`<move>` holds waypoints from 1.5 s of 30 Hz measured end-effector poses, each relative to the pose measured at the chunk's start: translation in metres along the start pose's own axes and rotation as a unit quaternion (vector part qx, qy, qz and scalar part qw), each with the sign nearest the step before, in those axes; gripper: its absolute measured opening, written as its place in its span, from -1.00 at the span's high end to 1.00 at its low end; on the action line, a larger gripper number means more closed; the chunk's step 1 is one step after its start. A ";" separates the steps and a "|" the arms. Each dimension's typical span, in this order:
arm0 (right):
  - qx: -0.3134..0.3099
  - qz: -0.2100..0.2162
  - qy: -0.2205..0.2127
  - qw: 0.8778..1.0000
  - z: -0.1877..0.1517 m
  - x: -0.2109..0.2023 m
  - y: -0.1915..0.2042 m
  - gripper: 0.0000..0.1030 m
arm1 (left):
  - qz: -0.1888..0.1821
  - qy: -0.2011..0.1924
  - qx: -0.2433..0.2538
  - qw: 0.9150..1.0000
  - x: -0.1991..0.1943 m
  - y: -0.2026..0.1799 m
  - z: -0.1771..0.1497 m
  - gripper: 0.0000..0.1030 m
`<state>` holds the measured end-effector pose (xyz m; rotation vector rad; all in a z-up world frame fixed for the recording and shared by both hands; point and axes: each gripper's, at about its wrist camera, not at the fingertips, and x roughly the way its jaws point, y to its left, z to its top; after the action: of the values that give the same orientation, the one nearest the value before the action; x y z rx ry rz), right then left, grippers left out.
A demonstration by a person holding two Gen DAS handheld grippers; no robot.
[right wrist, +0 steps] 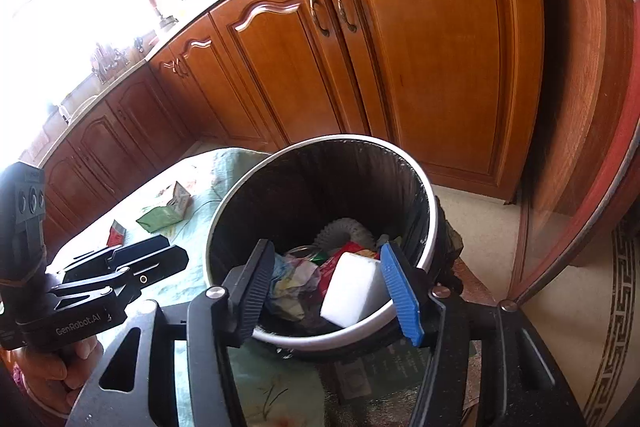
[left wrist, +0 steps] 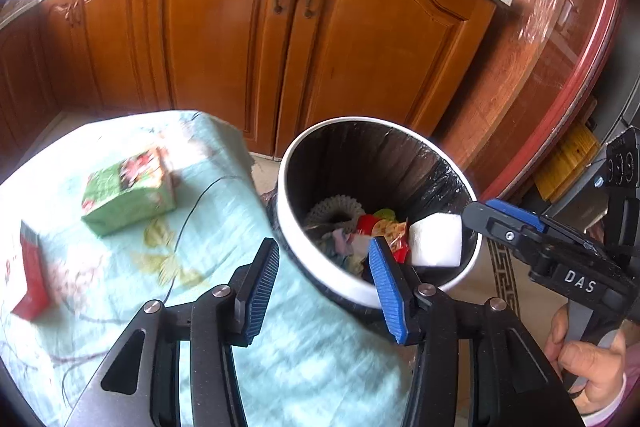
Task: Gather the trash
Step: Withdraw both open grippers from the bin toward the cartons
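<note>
A white-rimmed bin (left wrist: pixel 289 215) with a black liner stands beside the table and holds crumpled wrappers and paper. In the right wrist view a white foam block (right wrist: pixel 352 291) hangs inside the bin (right wrist: pixel 340 138) between the fingers of my right gripper (right wrist: pixel 326 255). The block lies against the blue right pad, with a gap to the black left pad. From the left wrist view the same block (left wrist: pixel 436 239) sits at the tip of the right gripper (left wrist: pixel 476 217). My left gripper (left wrist: pixel 323 243) is open and empty over the table's edge by the bin's rim.
A green packet (left wrist: pixel 128 195) and a red packet (left wrist: pixel 30 279) lie on the pale green tablecloth (left wrist: pixel 224 211). Wooden cupboard doors (left wrist: pixel 224 47) stand behind the bin. A red-framed glass panel (right wrist: pixel 580 147) curves along the right, with patterned floor (right wrist: pixel 616 307) below it.
</note>
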<state>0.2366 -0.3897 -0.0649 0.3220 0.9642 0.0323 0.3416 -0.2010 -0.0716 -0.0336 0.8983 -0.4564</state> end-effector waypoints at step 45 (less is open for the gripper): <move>-0.227 0.122 0.055 0.965 -0.028 0.047 0.180 -0.68 | 0.120 -0.033 -0.174 0.977 -0.121 0.164 -0.085 -0.17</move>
<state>0.2620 -0.2035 -0.0660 0.0127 0.9920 0.4941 0.2728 0.0094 -0.0702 -0.2569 0.8951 -0.0673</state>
